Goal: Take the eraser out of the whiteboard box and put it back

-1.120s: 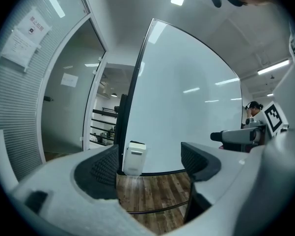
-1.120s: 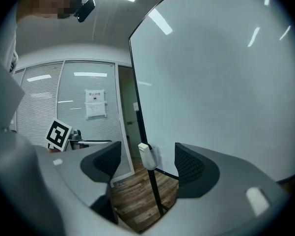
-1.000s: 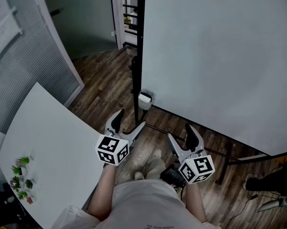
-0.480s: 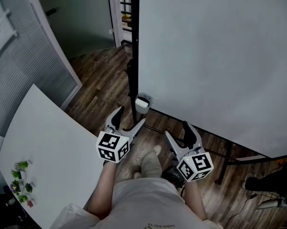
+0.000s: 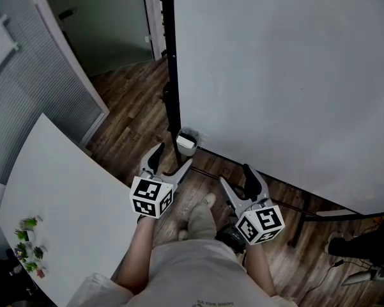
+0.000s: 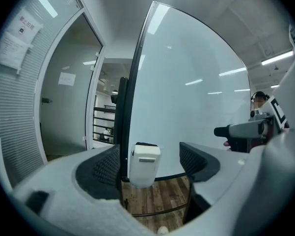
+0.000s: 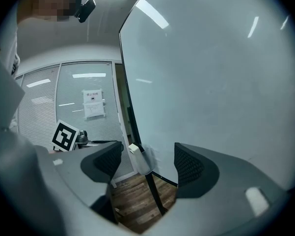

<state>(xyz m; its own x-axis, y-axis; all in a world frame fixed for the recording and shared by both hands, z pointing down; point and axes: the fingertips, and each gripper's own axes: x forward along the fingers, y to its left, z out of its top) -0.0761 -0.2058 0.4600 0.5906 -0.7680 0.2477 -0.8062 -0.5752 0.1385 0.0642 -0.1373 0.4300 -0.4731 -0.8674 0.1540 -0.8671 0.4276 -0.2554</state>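
Approach step in hand. Your left tongs (image 5: 172,158) wide open, empty; right tongs (image 5: 236,176) likewise. Eraser (image 6: 145,144) sits in whiteboard box (image 5: 186,141), centre frame, ahead of left tongs. Next: advance, straddle eraser, close.

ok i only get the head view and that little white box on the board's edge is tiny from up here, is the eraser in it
Observer: Probably. In the left gripper view a dark edge, likely the eraser, shows above the rim of the whiteboard box.
Operator: are the left tongs lined up on it
Observer: Roughly. Seen along the left gripper, the box shows in the gap between its wide-apart tongs, a little toward the left one, ahead of them and untouched.
Operator: and the right
Observer: The right gripper is open and empty too. Its view shows the box side-on, nearer the left tong.
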